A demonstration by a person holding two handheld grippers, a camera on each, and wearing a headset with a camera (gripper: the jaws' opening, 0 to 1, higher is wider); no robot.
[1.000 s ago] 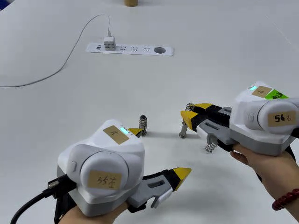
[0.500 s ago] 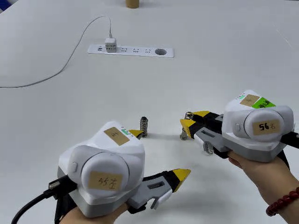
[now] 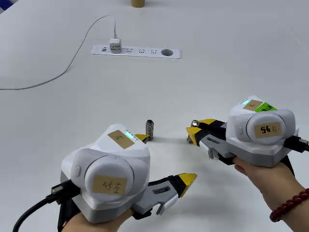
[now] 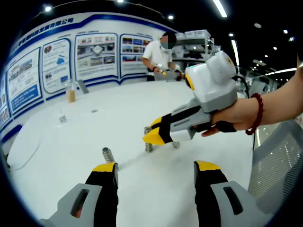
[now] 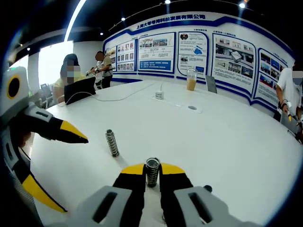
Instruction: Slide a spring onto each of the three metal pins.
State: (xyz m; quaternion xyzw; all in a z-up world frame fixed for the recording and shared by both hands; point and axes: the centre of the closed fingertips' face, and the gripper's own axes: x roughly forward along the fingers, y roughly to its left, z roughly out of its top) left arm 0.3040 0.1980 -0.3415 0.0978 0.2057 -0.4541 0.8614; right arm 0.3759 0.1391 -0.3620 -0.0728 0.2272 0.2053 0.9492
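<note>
The right gripper (image 5: pixel 152 166) with yellow tips is squeezed tight on a small coiled metal spring (image 5: pixel 152 175), low over the big white table (image 5: pixel 227 142). The left gripper (image 4: pixel 156 166) has its jaws wide apart and holds nothing. A second grey spring (image 4: pixel 108 154) stands up on the table just in front of it.

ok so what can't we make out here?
Pin under the held spring: right gripper view, the right gripper's own jaws cover it, so seating is unclear.
Third pin: head view, under the right gripper's body; left gripper view, too small to judge its spring.
Cup: head view, cut by top edge.
Power strip markings: head view, too small.
</note>
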